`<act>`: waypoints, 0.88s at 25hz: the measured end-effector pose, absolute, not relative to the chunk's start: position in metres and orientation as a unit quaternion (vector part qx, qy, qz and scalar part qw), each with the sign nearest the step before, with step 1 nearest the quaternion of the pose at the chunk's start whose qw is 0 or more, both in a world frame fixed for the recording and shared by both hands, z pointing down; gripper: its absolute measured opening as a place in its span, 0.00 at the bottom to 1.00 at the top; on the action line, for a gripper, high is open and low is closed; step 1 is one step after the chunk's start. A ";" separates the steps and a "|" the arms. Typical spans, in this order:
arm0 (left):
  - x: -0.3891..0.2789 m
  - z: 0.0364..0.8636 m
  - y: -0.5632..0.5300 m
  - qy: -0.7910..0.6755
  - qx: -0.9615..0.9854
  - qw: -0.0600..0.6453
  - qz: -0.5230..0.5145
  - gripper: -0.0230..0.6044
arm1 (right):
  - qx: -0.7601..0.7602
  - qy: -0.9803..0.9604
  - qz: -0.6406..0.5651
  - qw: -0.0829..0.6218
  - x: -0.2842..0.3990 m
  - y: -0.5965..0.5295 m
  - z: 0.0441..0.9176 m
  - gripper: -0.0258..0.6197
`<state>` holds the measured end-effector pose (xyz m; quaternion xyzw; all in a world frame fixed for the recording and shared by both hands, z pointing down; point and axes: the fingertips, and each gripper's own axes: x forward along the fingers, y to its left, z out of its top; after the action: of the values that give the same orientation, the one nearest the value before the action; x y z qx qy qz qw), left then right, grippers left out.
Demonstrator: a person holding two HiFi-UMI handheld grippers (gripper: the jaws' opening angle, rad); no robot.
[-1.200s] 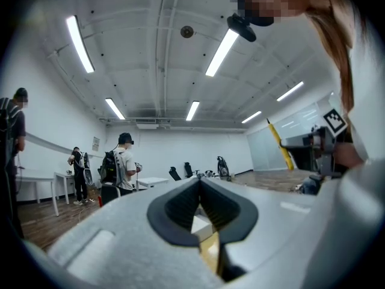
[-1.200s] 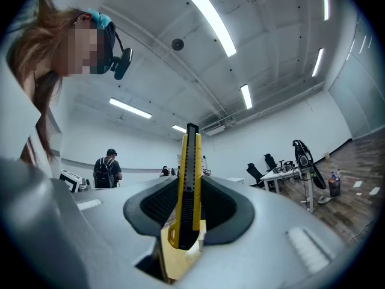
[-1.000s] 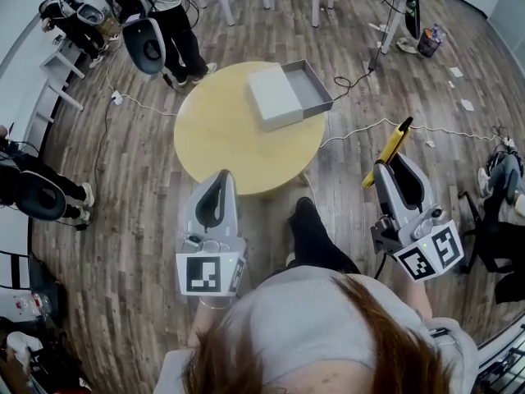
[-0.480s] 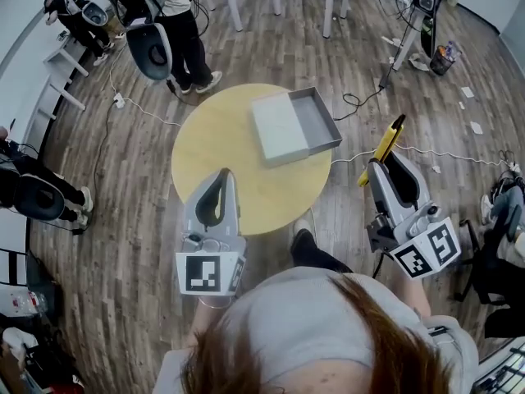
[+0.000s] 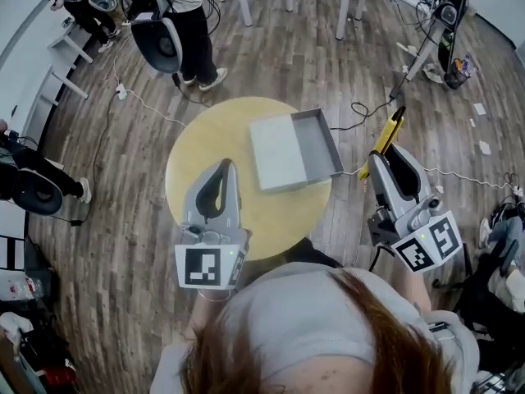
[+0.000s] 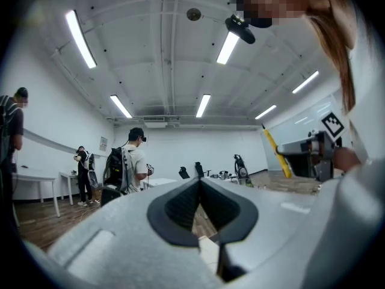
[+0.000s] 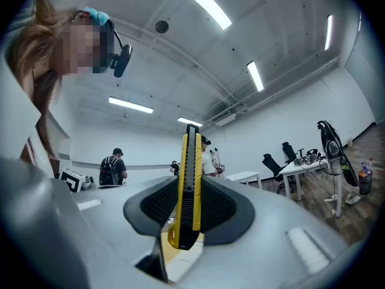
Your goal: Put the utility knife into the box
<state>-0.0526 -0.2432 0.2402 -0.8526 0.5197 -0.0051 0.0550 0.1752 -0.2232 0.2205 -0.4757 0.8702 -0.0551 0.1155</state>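
I am pinching the slim yellow-and-black utility knife [image 5: 389,133] in my right gripper [image 5: 381,158]; my left gripper [image 5: 224,166] is hovering, jaws pressed together.

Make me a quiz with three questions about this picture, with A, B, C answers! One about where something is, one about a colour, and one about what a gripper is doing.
1. Where is the grey box?
A. on the floor
B. on the round table
C. on a chair

2. What colour is the utility knife?
A. yellow and black
B. red
C. green

3. What is the right gripper doing?
A. open and empty
B. holding the box
C. shut on the utility knife

Answers:
1 B, since the head view shows the box sitting on the yellow tabletop.
2 A, since its body is yellow with a black strip down it.
3 C, since the right gripper view shows the jaws pressing the knife from both sides.
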 end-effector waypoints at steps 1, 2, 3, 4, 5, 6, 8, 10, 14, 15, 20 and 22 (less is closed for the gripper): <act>-0.050 0.239 -0.249 0.523 -0.851 0.056 -0.005 0.03 | -0.472 0.872 -0.058 0.115 0.178 -0.232 0.221 0.23; -0.049 0.238 -0.256 0.526 -0.849 0.058 -0.005 0.03 | -0.469 0.874 -0.060 0.115 0.179 -0.242 0.222 0.23; -0.049 0.237 -0.261 0.529 -0.847 0.060 -0.006 0.03 | -0.465 0.876 -0.063 0.115 0.179 -0.251 0.224 0.23; -0.049 0.238 -0.266 0.532 -0.845 0.061 -0.009 0.03 | -0.461 0.877 -0.066 0.114 0.179 -0.259 0.226 0.23; -0.050 0.240 -0.270 0.534 -0.843 0.059 -0.013 0.03 | -0.458 0.879 -0.072 0.111 0.177 -0.266 0.229 0.23; -0.052 0.242 -0.272 0.537 -0.842 0.056 -0.017 0.03 | -0.455 0.880 -0.080 0.108 0.175 -0.271 0.232 0.23; -0.057 0.248 -0.276 0.541 -0.839 0.049 -0.027 0.03 | -0.449 0.882 -0.094 0.105 0.170 -0.281 0.236 0.23; -0.066 0.252 -0.283 0.545 -0.837 0.044 -0.033 0.03 | -0.447 0.882 -0.105 0.105 0.163 -0.290 0.240 0.23; -0.079 0.258 -0.296 0.539 -0.841 0.033 -0.032 0.03 | -0.458 0.877 -0.119 0.083 0.148 -0.305 0.250 0.23; -0.081 0.258 -0.298 0.536 -0.843 0.032 -0.032 0.03 | -0.462 0.875 -0.121 0.077 0.145 -0.307 0.251 0.23; -0.089 0.257 -0.308 0.528 -0.849 0.031 -0.020 0.03 | -0.476 0.868 -0.136 0.044 0.135 -0.316 0.267 0.23; -0.091 0.261 -0.311 0.526 -0.850 0.026 -0.017 0.03 | -0.478 0.863 -0.163 0.018 0.132 -0.322 0.281 0.23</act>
<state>-0.0909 -0.3106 0.2611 -0.8496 0.5265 -0.0171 0.0257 0.1320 -0.3218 0.2814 -0.4778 0.8631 -0.1629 0.0178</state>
